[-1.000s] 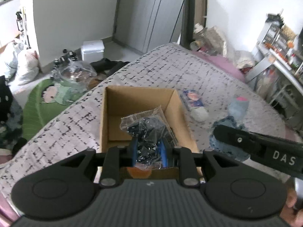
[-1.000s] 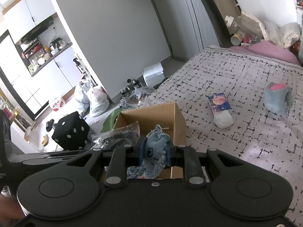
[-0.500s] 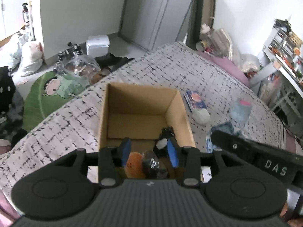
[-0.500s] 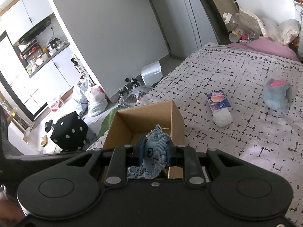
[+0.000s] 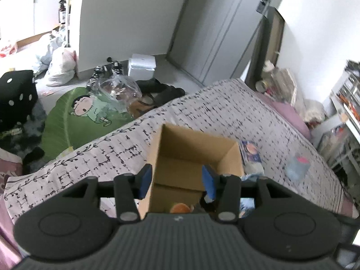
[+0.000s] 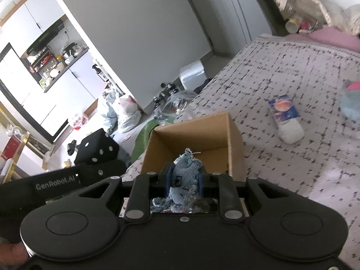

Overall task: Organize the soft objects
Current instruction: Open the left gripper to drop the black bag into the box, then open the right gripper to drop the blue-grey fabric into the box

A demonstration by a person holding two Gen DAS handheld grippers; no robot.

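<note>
An open cardboard box (image 5: 173, 148) stands on the patterned bedspread; it also shows in the right wrist view (image 6: 235, 139). My left gripper (image 5: 177, 181) is open and empty above the box's near edge. An orange soft item (image 5: 180, 208) and a dark bag lie in the box, mostly hidden by the gripper. My right gripper (image 6: 184, 176) is shut on a blue denim cloth piece (image 6: 183, 180), held just before the box's near side. A blue and white packet (image 6: 285, 117) and a light blue plush with pink (image 6: 351, 103) lie on the bed to the right.
The bed (image 5: 225, 112) fills the middle and right. Left of it on the floor are a green leaf cushion (image 5: 74, 117), a black dice pillow (image 6: 96, 148), plastic bags (image 5: 60, 67) and a white container (image 5: 141, 67). A cluttered shelf (image 5: 346, 103) stands at far right.
My left gripper opened and dropped the dark plastic bag into the box, then pulled back and up. My right gripper stays shut on the denim piece and moved closer to the box.
</note>
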